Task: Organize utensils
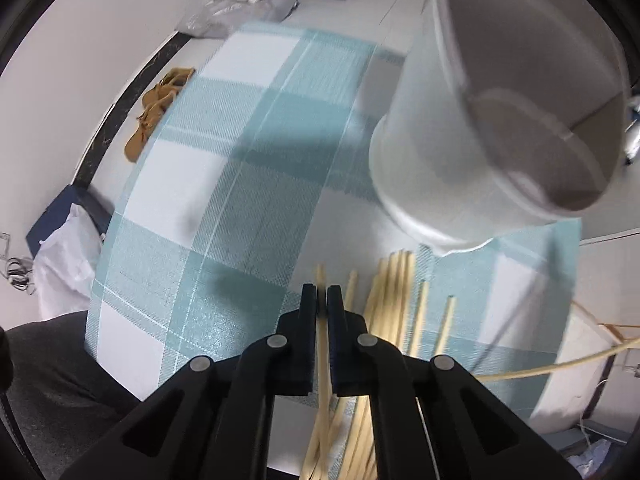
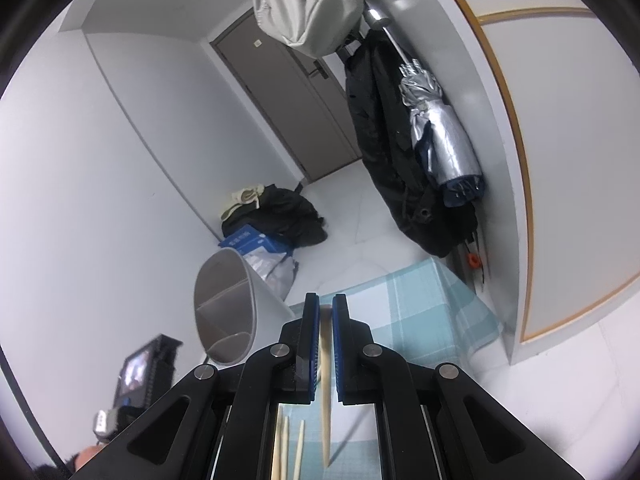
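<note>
The left gripper [image 1: 322,294] has its fingers pinching 1 chopstick [image 1: 323,360], long axis running along the fingers. Loose chopsticks [image 1: 394,292] lie on the checked cloth [image 1: 224,184] just right of it. The white holder [image 1: 472,128], tipped with its mouth toward the camera, sits ahead and right. The right gripper [image 2: 326,304] likewise pinches 1 stick [image 2: 327,380]; from there the holder [image 2: 232,308] lies ahead-left, so both look about equally near.
</note>
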Available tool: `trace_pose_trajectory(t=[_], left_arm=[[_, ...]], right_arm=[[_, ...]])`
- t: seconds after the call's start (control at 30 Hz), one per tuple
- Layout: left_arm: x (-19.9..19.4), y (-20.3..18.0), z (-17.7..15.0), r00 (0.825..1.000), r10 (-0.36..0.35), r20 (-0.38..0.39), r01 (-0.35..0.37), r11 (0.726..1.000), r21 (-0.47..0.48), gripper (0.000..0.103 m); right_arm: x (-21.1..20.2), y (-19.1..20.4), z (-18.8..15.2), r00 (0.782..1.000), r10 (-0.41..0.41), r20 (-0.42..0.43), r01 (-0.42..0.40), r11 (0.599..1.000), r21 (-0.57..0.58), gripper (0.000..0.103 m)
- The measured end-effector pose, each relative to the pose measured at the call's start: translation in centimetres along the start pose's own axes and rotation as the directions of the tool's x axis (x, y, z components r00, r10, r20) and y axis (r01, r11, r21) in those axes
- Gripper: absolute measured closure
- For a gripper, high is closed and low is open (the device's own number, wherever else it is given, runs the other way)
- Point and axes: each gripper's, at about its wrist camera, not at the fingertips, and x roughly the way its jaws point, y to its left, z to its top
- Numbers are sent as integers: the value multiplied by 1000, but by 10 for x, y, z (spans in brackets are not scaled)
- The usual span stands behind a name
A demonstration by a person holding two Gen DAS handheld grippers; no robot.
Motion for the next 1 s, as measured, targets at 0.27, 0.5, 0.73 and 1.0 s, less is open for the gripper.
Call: trace_pose_trajectory(t=[0.27, 0.5, 0.73, 1.0], left_arm=[[-64, 3, -21, 964, -142, 225, 122, 988, 98, 102], [-116, 0, -36, 870, -291, 398, 210, 949, 235, 102], [-131, 6, -42, 806, -380, 453, 225, 906, 359, 102], [-140, 6, -41, 805, -431, 408, 254, 872, 419, 102]], right_arm=[[-11, 27, -8, 999, 33, 6, -32, 992, -124, 97], [-23, 62, -24, 998, 50, 35, -39, 964, -264, 97], [-33, 87, -34, 997, 24, 75, 0, 950, -314, 97], [-35, 110, -35, 996, 14, 90, 19, 937, -349, 97]])
